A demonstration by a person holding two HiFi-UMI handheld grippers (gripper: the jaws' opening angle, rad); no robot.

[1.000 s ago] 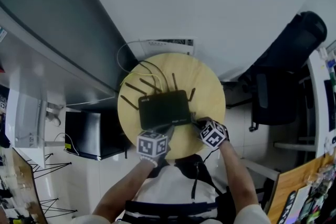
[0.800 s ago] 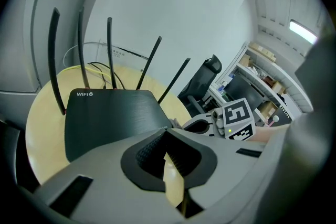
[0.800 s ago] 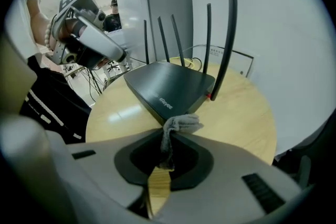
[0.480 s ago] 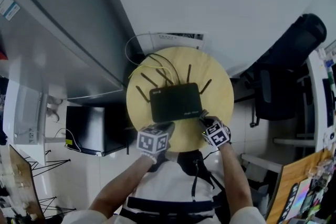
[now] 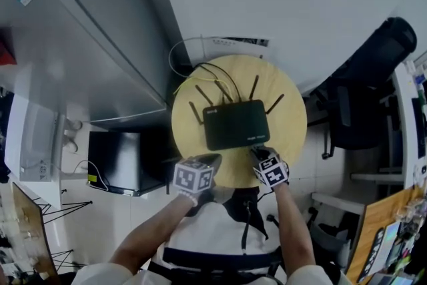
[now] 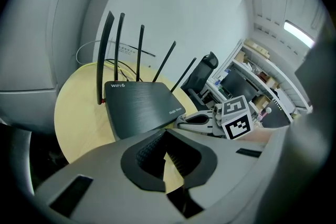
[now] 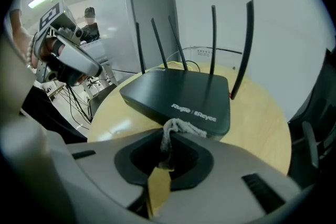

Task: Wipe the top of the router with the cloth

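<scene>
On the round pale wooden tabletop (image 5: 288,143), a flat black plastic router (image 5: 237,123) lies near the middle. Its five thin black antennas (image 6: 119,47) stand up along the side closest to the tabletop's far edge. Pale lettering shows on its lid and on its front face. Thin cables (image 5: 200,70), some dark and one yellow, loop from behind the router over the far edge of the tabletop.

The person holds both grippers at the tabletop's near edge. The right gripper (image 7: 168,136) has its jaws pressed together on a small frayed off-white cloth (image 7: 179,126). A tuft of the cloth sticks out past the jaw tips, right at the router's front face below the lettering. Whether the cloth touches the router cannot be told. From the head view, this gripper points at the router's near right corner.

The left gripper (image 6: 165,134) sits by the near left part of the tabletop, just short of the router. Its jaw tips are pressed together with nothing between them.

A black office chair (image 5: 373,77) stands on the floor beyond the tabletop's right edge.
</scene>
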